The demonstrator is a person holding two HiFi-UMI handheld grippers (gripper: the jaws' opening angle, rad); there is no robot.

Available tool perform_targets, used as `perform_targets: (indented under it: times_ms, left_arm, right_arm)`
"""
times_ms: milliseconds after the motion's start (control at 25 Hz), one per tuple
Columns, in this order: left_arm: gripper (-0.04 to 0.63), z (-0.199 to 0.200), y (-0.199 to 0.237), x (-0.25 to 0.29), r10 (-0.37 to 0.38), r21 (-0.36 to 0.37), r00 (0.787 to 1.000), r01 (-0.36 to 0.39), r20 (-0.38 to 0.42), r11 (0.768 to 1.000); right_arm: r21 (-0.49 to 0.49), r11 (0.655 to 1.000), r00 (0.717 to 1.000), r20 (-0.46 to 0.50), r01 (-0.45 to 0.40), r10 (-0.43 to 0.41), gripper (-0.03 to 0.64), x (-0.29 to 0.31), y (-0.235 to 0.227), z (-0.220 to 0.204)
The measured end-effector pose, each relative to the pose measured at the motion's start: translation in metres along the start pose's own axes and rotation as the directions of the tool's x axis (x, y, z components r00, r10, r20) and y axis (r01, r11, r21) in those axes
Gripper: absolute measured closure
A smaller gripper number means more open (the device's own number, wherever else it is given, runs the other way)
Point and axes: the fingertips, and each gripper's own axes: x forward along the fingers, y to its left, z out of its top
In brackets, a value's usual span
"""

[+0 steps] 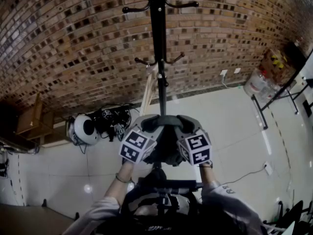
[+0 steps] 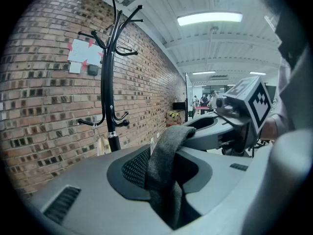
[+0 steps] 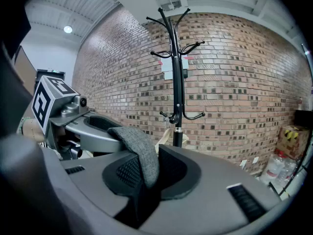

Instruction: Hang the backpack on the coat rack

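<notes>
The black coat rack stands against the brick wall straight ahead, with hooks at two heights; it also shows as the coat rack in the left gripper view and the coat rack in the right gripper view. My left gripper and right gripper sit side by side in front of its pole. Both are shut on the backpack's grey fabric handle strap, which bridges them. In its own view, my left gripper pinches the strap. The right gripper clamps the strap. The dark backpack hangs below, close to my body.
On the floor by the wall at the left lie a white helmet-like object, black gear and wooden boards. At the right are a cardboard box, a large water bottle and a metal table frame.
</notes>
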Motion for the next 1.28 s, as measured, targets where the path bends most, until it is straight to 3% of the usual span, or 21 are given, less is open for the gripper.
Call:
perform_targets:
  times_ms: [640, 1280]
  left_arm:
    - [0.474, 0.038, 0.09, 0.074, -0.057, 0.037, 0.998, 0.057, 0.006, 0.998]
    - [0.474, 0.039, 0.129, 0.109, -0.085, 0.036, 0.996, 0.085, -0.013, 0.996]
  right_arm:
    - [0.02, 0.998, 0.998, 0.017, 0.063, -0.064, 0.536, 0.094, -0.066, 0.05]
    - [0.013, 0.998, 0.998, -0.007, 0.055, -0.055, 0.535, 0.14, -0.092, 0.059]
